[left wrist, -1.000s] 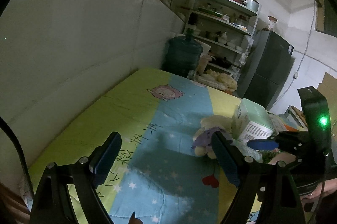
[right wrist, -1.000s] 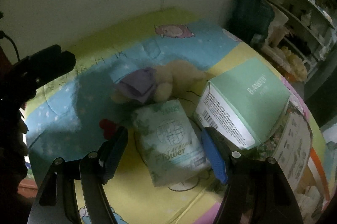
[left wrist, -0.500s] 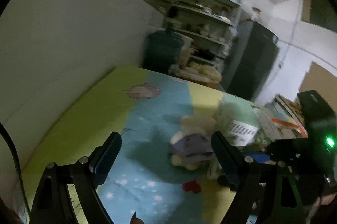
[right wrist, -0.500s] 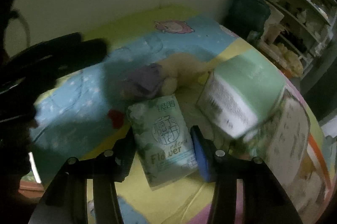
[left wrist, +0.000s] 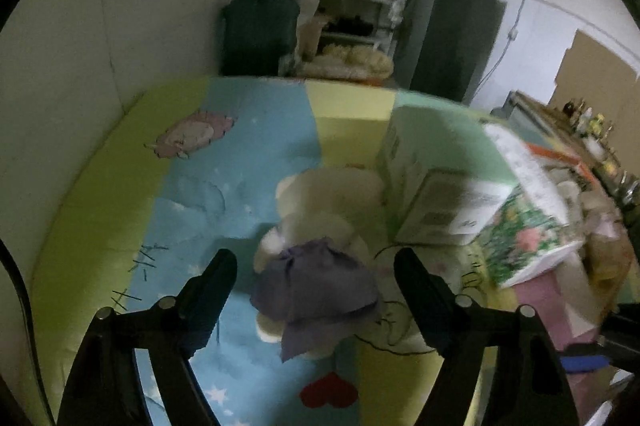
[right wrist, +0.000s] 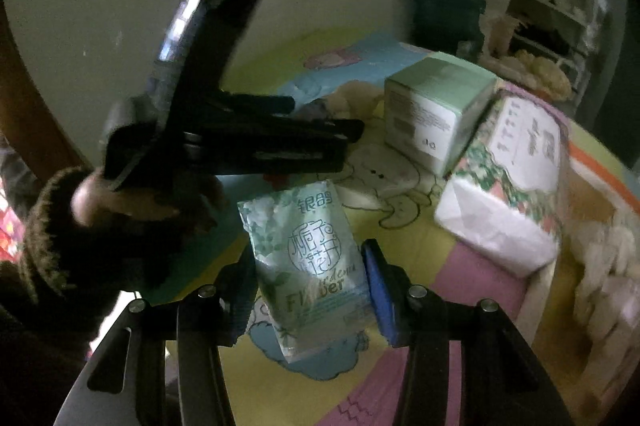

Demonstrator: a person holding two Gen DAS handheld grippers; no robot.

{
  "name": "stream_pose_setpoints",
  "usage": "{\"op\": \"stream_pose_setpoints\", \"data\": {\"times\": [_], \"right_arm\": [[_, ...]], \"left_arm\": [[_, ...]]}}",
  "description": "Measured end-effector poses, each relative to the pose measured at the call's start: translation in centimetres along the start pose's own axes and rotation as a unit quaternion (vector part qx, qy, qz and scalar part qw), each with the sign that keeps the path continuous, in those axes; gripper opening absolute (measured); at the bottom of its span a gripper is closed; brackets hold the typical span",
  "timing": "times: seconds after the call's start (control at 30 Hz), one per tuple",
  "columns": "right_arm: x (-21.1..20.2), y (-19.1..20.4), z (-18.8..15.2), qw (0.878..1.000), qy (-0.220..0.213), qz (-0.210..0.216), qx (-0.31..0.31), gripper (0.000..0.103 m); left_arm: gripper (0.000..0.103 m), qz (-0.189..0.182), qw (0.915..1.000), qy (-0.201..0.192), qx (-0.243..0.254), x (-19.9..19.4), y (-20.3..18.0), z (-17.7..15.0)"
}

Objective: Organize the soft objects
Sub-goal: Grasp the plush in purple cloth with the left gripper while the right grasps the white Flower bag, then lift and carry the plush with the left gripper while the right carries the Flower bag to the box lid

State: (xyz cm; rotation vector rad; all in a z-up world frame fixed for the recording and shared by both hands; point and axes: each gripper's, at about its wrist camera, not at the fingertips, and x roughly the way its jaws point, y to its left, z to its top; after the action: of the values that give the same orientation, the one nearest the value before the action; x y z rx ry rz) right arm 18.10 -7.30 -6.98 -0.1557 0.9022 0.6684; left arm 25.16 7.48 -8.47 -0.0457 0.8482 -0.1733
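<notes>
Right gripper clenching tissue pack, pack seeming lifted clear of cartoon mat, though blur hinders certainty. Left gripper jaws spread, having just been closing slightly, straddling plush toy in purple cloth lying on mat, fingers not touching it

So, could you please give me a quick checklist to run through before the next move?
1. Right tongs closed on tissue pack: ok, both pads touch its sides.
2. Pack clear of the mat: cannot tell.
3. Left tongs open, after narrowing slightly: ok.
4. Plush toy between the left fingers: ok, not yet gripped.
5. Green box clear of the toy: not ok, it sits right beside it.
</notes>
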Motion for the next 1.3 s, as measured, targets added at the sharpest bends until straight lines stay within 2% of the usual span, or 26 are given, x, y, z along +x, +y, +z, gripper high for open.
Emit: {"op": "stream_pose_setpoints", "data": {"times": [0.03,0.07,0.1,0.3,0.6,1.03,1.3], "right_arm": [[-0.2,-0.1,-0.3,1.0,-0.001,0.002,0.004,0.052],[-0.3,-0.2,-0.4,1.0,-0.002,0.004,0.007,0.052],[-0.5,-0.4,-0.5,1.0,-0.004,0.005,0.011,0.052],[-1.2,-1.0,-1.1,0.999,-0.017,0.012,0.031,0.052],[-2.5,-1.2,-1.5,0.998,-0.034,0.021,0.042,0.052],[-6.7,-1.5,-2.3,0.995,-0.08,0.011,0.053,0.052],[-9.1,-2.5,-3.1,0.992,-0.104,-0.008,0.07,0.052]], "left_arm": [[0.077,0.001,0.9999,0.011,-0.005,0.4,0.1,0.0],[0.066,-0.001,0.9998,0.015,-0.01,0.5,0.1,-0.1],[0.06,0.002,0.9998,0.015,-0.014,0.6,0.2,-0.1],[0.047,-0.006,0.9995,0.004,-0.031,0.0,0.7,-0.3],[0.044,0.019,0.9978,-0.041,-0.05,-2.2,0.5,-0.8],[0.044,0.042,0.994,-0.095,-0.035,-7.8,-2.3,-1.5],[0.044,0.027,0.9928,-0.115,-0.018,-9.9,-5.1,-1.9]]}}
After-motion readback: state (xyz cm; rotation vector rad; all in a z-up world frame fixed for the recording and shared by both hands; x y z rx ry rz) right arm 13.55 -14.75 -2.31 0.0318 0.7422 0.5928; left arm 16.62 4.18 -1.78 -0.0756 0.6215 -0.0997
